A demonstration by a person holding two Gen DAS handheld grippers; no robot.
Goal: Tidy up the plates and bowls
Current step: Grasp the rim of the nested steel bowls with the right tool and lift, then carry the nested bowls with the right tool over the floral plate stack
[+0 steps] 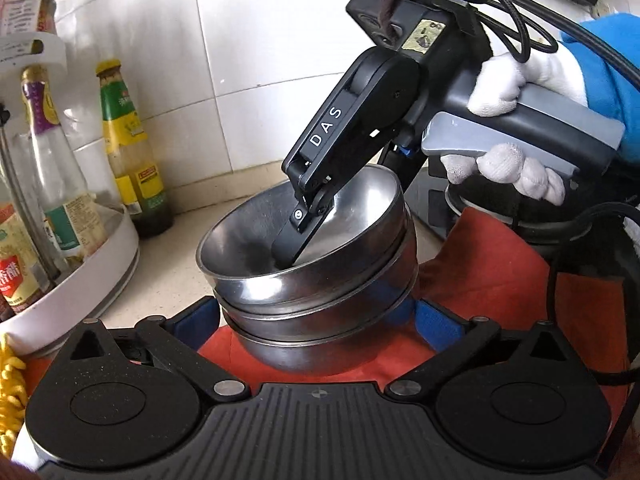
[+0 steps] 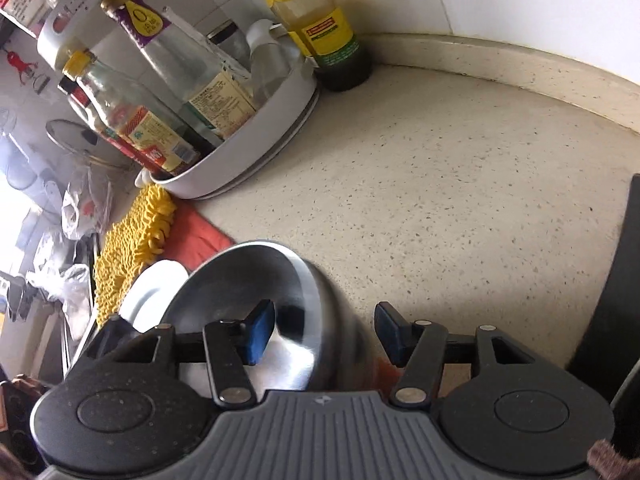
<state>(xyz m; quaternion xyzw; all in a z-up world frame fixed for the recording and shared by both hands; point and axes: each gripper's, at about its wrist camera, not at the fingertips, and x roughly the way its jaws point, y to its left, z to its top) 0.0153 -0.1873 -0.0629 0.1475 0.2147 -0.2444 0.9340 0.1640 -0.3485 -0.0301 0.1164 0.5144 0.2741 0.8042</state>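
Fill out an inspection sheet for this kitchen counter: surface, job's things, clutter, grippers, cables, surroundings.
Surface: speckled beige counter; red cloth under the bowls.
Job's things: steel bowl stack, top bowl tilted; white plate beside it.
Clutter: white caddy of sauce bottles; yellow-labelled bottle beside it; yellow mop-like cloth.
Grippers: right gripper open, one finger inside the top bowl, one outside; left gripper open, facing the stack.
Cables: black cables on the right gripper.
Surroundings: white tiled wall.
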